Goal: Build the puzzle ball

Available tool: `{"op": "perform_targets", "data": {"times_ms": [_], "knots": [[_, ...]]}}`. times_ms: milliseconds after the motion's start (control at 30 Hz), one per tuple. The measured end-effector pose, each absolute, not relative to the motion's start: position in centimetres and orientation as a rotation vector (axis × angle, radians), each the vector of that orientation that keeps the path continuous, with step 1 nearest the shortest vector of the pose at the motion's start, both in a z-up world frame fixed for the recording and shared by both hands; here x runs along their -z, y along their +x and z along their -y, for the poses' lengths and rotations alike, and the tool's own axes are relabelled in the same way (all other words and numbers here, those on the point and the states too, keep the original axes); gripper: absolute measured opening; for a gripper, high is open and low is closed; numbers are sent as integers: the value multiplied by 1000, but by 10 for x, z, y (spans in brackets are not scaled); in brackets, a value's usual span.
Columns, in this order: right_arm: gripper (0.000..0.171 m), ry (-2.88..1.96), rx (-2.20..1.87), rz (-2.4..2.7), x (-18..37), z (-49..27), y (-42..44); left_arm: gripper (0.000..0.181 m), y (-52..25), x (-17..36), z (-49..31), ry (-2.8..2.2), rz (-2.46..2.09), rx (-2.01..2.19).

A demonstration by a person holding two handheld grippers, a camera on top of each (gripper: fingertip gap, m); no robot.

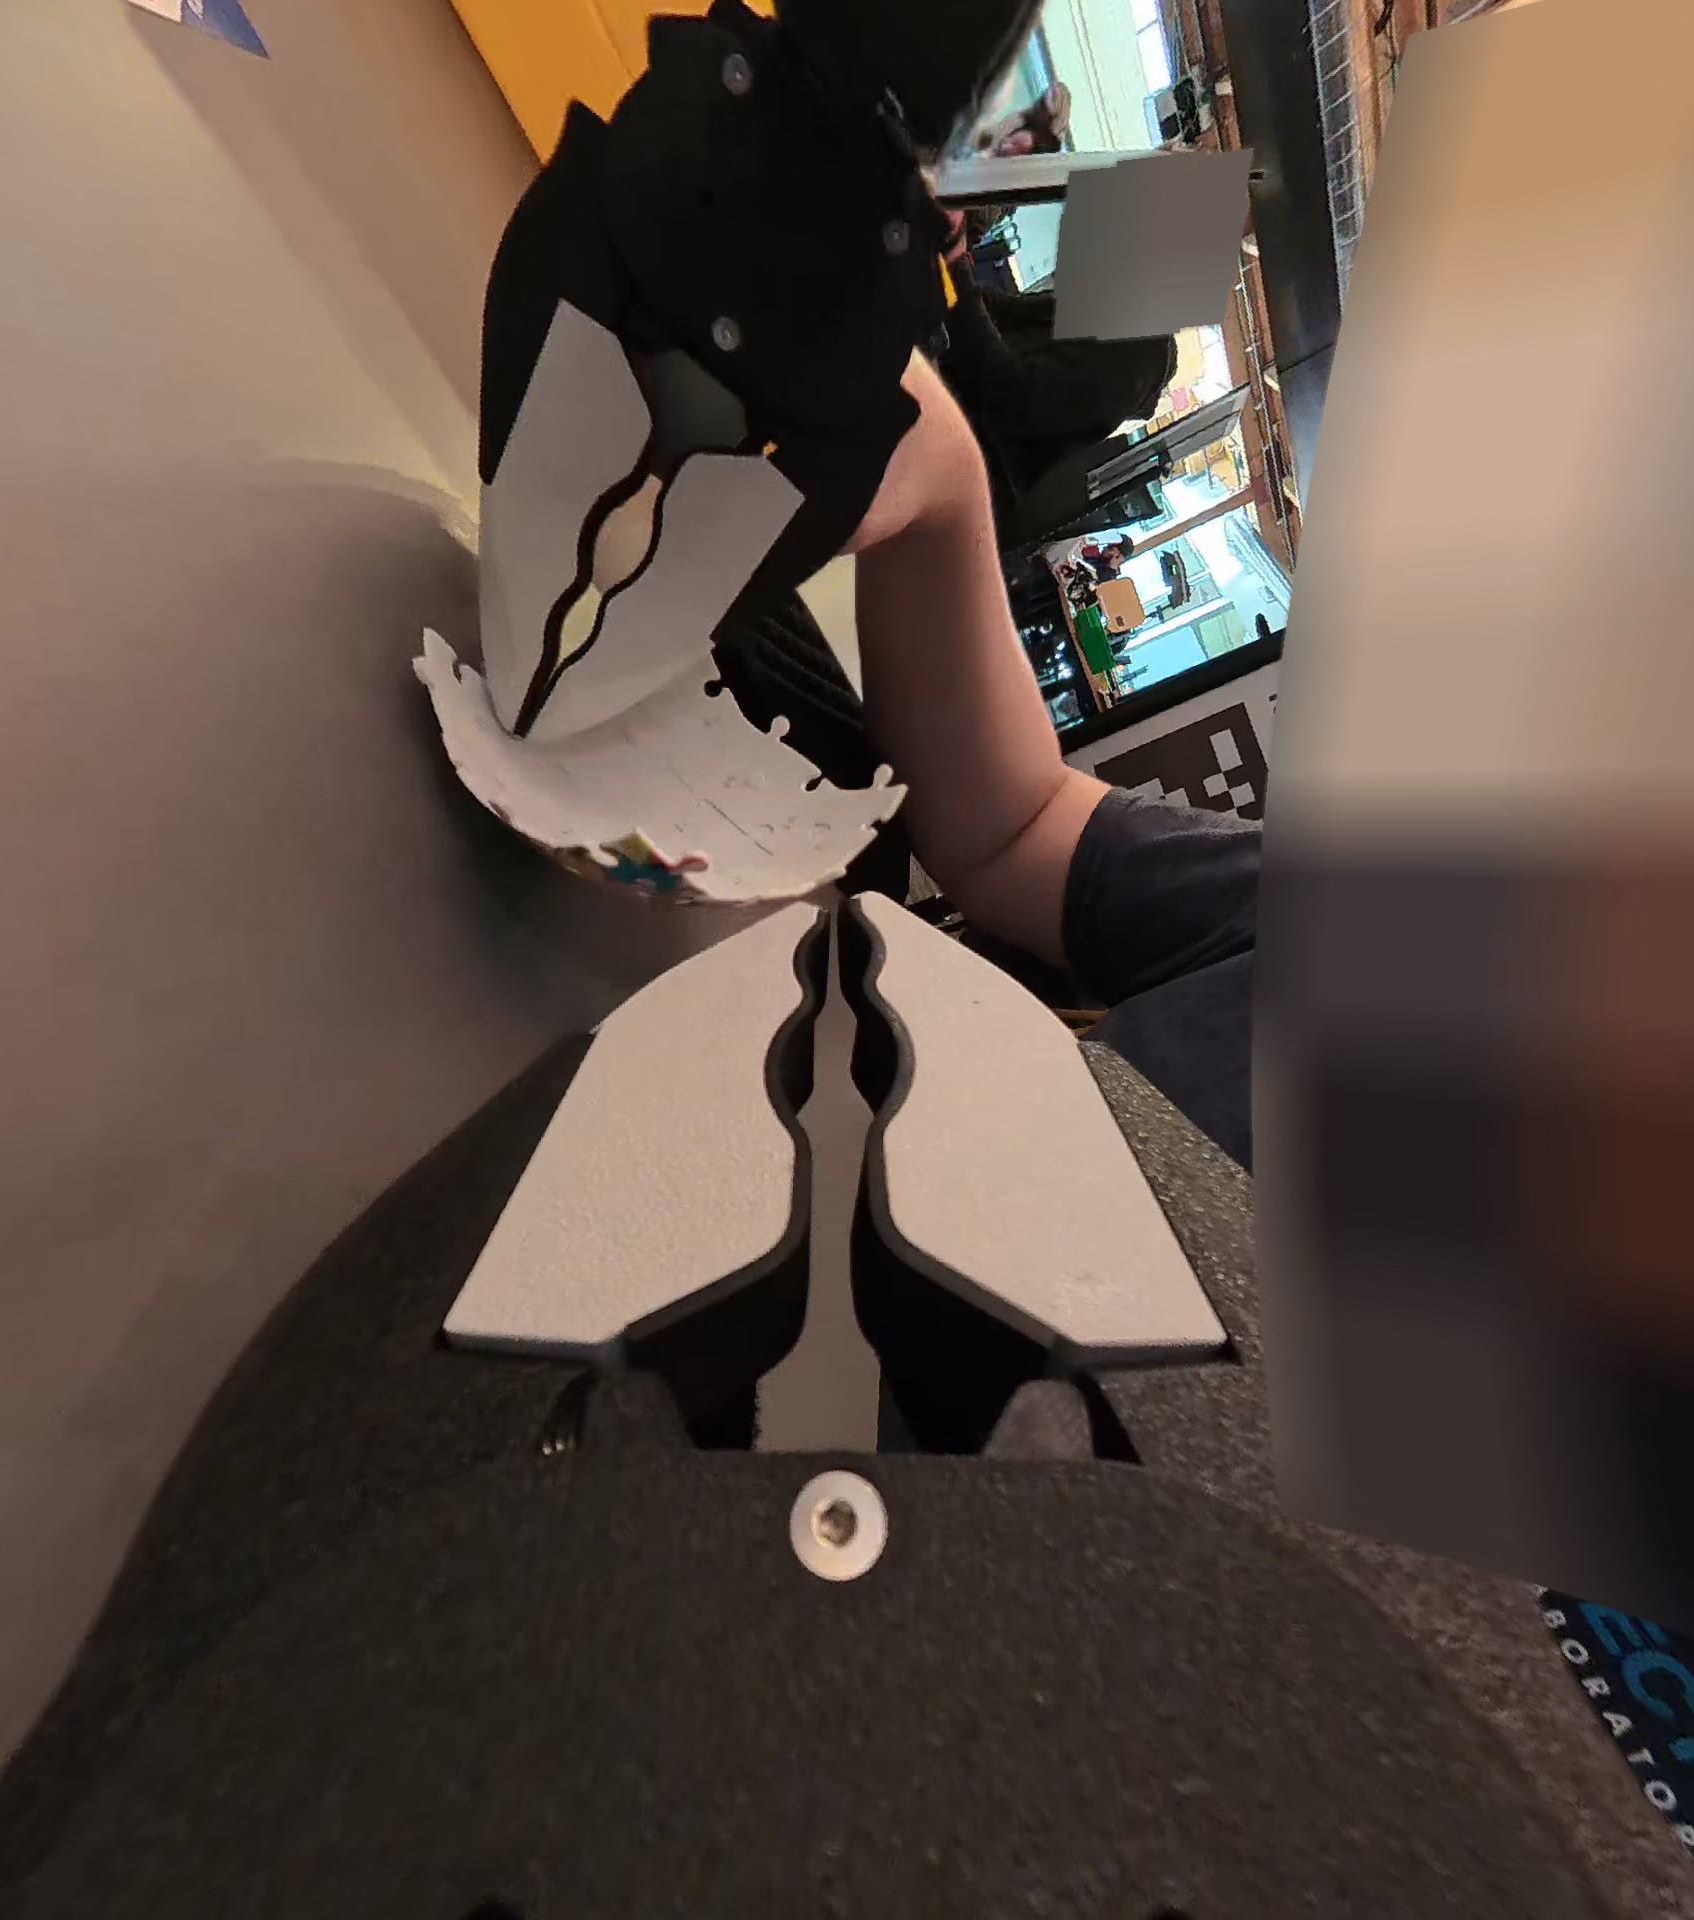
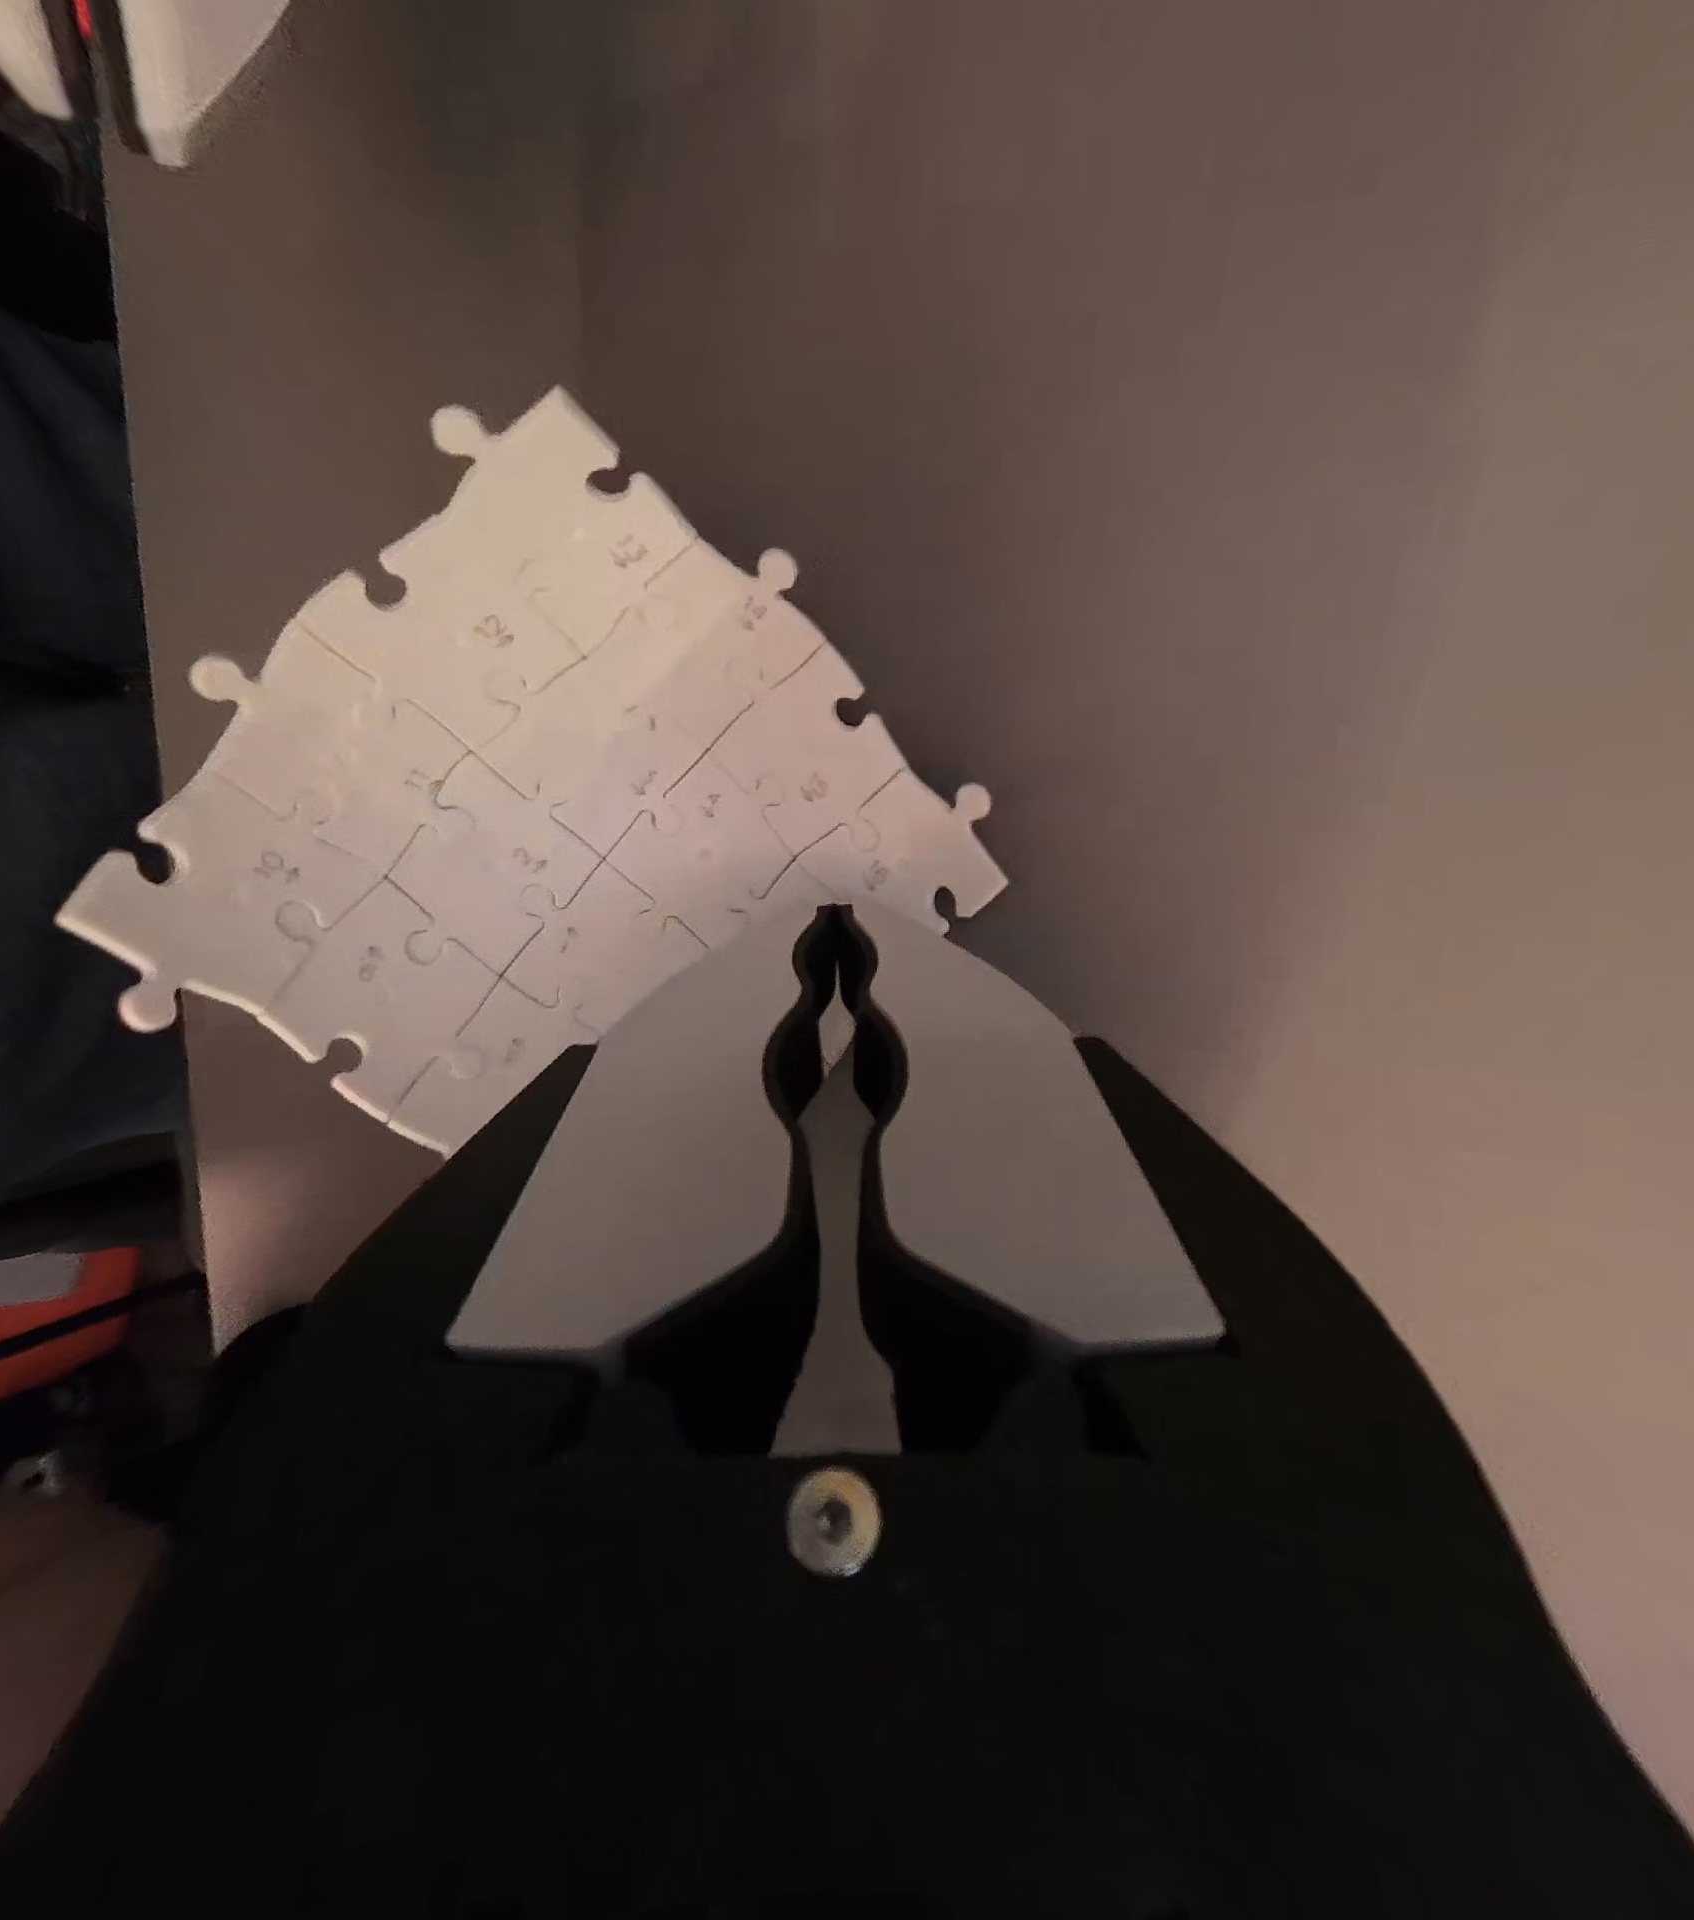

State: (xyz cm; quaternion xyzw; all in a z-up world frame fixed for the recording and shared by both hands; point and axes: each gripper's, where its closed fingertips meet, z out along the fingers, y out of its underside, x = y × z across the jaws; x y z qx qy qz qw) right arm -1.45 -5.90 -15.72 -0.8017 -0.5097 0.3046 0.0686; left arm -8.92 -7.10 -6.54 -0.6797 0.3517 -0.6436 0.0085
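puzzle shell (image 2: 531,810) pinched at its edge between right fingers (image 2: 926,997).

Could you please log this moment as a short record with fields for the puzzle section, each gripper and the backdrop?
puzzle section: curved white panel of joined pieces, plain side toward the right wrist camera, coloured print at one edge in the left wrist view
right gripper: shut on the puzzle section's edge
left gripper: jaws nearly closed, tips at the section's lower rim; grip on it unclear
backdrop: plain beige wall
person: bare forearm behind the right gripper
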Motion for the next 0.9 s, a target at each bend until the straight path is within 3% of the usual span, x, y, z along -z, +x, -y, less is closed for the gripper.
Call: {"op": "perform_targets", "data": {"times_ms": [367,733,900], "knots": [[2,-2567,-598,1657,159,59,-13,1,-98,64,72,-2134,-1077,2000],[2,-2691,-1400,1369,156,60,-14,2,-98,60,77,-2129,-1095,1999],[2,-2600,-1523,1375,154,60,-15,2,-98,60,81,-2142,-1114,1987]]}}
